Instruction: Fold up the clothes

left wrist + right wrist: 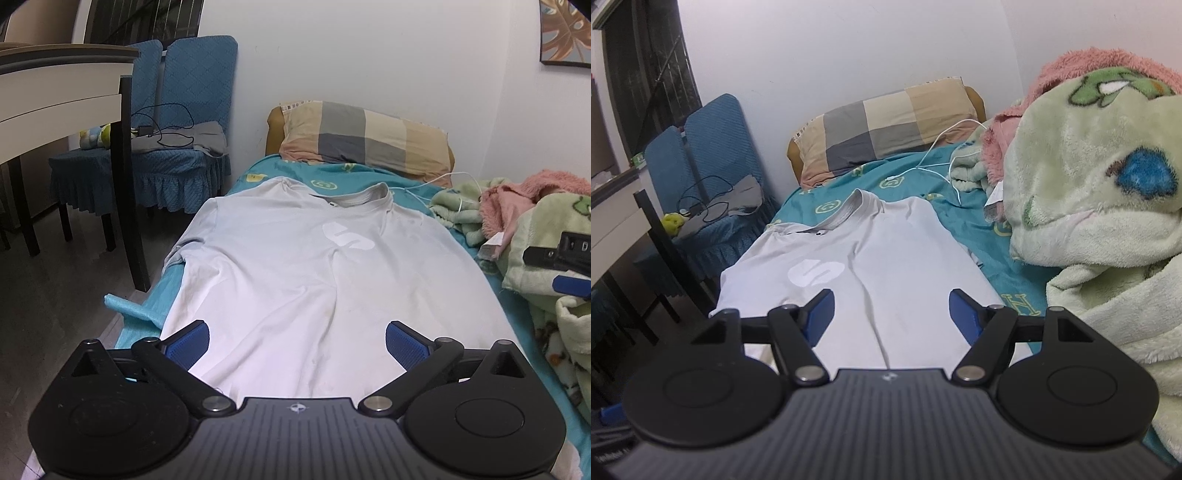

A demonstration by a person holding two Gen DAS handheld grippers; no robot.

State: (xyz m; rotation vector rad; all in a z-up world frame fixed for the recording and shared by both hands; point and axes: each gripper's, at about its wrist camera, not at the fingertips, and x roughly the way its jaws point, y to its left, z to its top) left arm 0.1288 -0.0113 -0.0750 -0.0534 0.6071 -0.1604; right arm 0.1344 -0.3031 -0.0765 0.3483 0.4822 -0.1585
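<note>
The white T-shirt (295, 273) lies flat and face up on the teal bedsheet (496, 291), its long axis running straight away from me toward twelve o'clock, collar (354, 197) far and hem near. In my left view the hem sits right beneath my left gripper (297, 345), whose blue pads (190, 345) stand wide apart with only cloth showing between them; nothing is pinched. My right gripper (890, 315) is the same, fingers spread, hanging over the lower half of the shirt with a lengthwise crease (871, 314) running between them toward twelve.

The left sleeve (181, 254) droops over the bed's edge at about ten o'clock from my left fingers, so I judge that side is mine to take with the left hand. The right edge of the shirt (971, 273) lies at about one o'clock from my right fingers, close to the fleece blanket (1089, 192) heaped at three o'clock. Both hands seem about equally near the hem; neither is touching it as far as I can tell.

Beyond the collar, the checked pillow (365, 138) rests at twelve against the wall, with a white cable (942, 162) trailing across the sheet near it. Blue-covered chairs (177, 122) stand off the bed at ten o'clock.
</note>
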